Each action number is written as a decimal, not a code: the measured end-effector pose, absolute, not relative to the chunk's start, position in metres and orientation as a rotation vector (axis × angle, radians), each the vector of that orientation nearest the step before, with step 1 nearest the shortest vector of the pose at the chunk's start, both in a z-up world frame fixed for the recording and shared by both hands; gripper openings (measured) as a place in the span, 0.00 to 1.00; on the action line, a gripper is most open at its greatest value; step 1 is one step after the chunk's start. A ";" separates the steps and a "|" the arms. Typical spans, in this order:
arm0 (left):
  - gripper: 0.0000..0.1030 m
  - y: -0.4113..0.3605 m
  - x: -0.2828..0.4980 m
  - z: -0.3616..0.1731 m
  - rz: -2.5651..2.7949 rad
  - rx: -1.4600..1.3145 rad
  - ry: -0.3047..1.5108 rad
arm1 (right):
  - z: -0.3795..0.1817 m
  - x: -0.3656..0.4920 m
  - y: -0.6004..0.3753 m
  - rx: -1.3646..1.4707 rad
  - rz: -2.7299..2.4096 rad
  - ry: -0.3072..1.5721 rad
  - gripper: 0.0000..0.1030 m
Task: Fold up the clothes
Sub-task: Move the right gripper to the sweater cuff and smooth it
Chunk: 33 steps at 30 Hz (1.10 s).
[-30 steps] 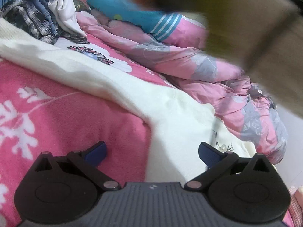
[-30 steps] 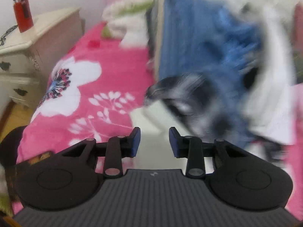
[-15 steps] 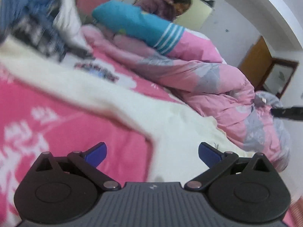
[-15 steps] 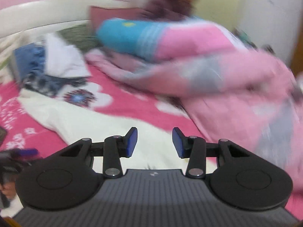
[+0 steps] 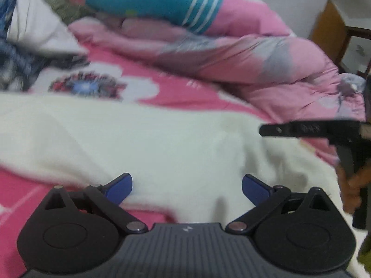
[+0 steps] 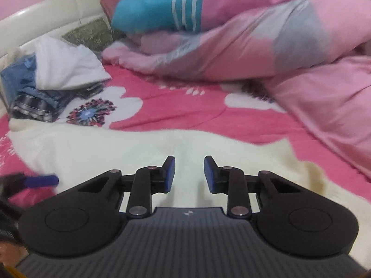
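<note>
Both swung lower over the cream garment (image 6: pixel 116 148): left hand-held gripper (image 5: pixel 186 186) wide apart, right hand-held gripper (image 6: pixel 189 173) narrowly apart, empty.

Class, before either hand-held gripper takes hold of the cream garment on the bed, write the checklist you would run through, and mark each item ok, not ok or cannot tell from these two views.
1. Left hand-held gripper open and empty: ok, jaws spread wide.
2. Right hand-held gripper open and empty: ok, though its gap is narrower.
3. Cream garment lying spread on the pink bedspread: ok.
4. Garment free of the pile of clothes: cannot tell, the pile's edge meets its far corner.
5. Pink quilt off the garment: ok in the right wrist view.
6. Garment edges and sleeves located: cannot tell, both views are blurred.
</note>
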State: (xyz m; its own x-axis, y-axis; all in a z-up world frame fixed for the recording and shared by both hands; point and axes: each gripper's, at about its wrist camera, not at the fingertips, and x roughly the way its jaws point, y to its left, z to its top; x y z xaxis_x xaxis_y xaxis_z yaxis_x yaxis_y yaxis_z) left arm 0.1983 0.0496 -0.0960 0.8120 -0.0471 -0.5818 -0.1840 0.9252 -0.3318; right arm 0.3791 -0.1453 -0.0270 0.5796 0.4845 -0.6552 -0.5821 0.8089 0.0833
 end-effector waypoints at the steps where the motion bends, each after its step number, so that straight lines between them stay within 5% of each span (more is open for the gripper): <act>1: 0.99 0.048 0.198 -0.097 0.077 -0.379 0.620 | -0.037 0.392 -0.137 -0.163 0.622 0.745 0.24; 13: 1.00 0.044 0.196 -0.099 0.075 -0.352 0.602 | -0.034 0.475 -0.186 0.226 0.363 0.749 0.22; 19: 1.00 0.045 0.195 -0.099 0.073 -0.361 0.596 | 0.012 0.390 -0.257 0.116 0.383 0.777 0.25; 26: 1.00 0.045 0.194 -0.100 0.071 -0.364 0.588 | -0.058 0.367 -0.240 -0.023 0.377 0.983 0.25; 33: 1.00 0.047 0.193 -0.101 0.066 -0.374 0.580 | -0.068 0.423 -0.230 0.100 0.319 0.905 0.25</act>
